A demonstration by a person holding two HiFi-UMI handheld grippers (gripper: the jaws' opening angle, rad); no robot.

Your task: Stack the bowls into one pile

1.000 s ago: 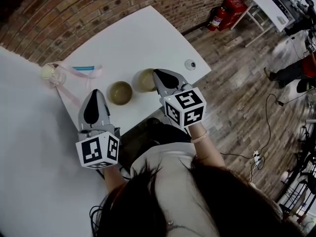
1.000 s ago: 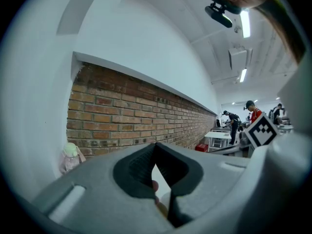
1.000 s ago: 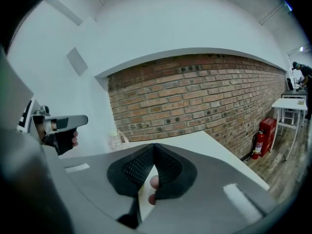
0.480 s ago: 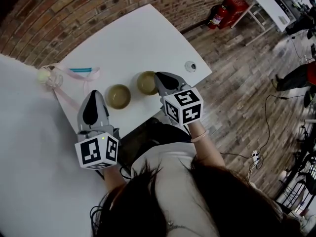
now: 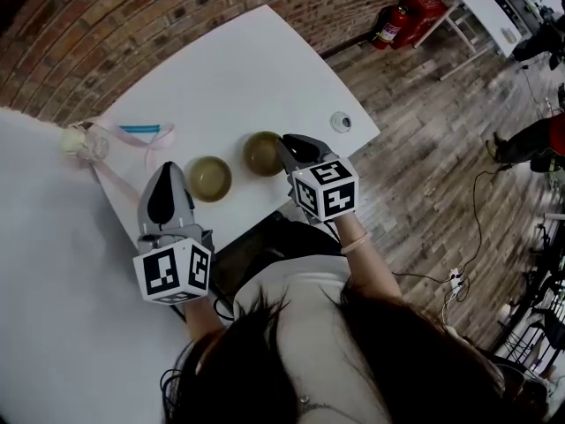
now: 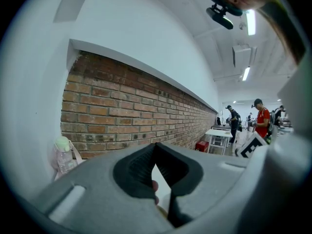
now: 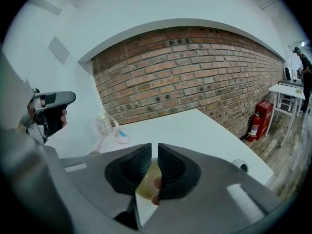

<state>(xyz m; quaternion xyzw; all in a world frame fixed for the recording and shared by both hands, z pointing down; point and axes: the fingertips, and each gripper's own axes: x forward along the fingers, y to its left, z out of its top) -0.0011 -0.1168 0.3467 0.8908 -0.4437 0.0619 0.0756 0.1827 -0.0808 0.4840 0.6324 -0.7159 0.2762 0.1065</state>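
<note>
- The right gripper (image 5: 286, 141) hung with its tips just beside the olive bowl (image 5: 263, 153). Its jaws stood a narrow slot apart, and that bowl showed through the slot from directly below. I judged this to be a line-up on the rim for the lift.
- Whether the rim already sat inside that slot was hard to tell from the right gripper view. It looked to me as though nothing was pinched yet.
- The second bowl (image 5: 210, 177) sat on the far side of the first from the right gripper, near it but not touching. It was probably meant to receive the other.
- The left gripper (image 5: 170, 170) hovered off that second bowl's other side with its jaws closed tip to tip on nothing (idle, likely ready to steady the pile).
- Both bowls rested upright on a bare white table (image 5: 238, 69), close to the edge nearest the tools.
- Beyond the left gripper lay a bottle (image 5: 79, 140) with a pink strap, and a small round fitting (image 5: 340, 120) sat ahead of the right one.
- A brick wall (image 5: 132, 16) ran behind the table, with plank flooring (image 5: 424, 157) and a red fire extinguisher (image 5: 393, 26) off the right gripper's outer side.
</note>
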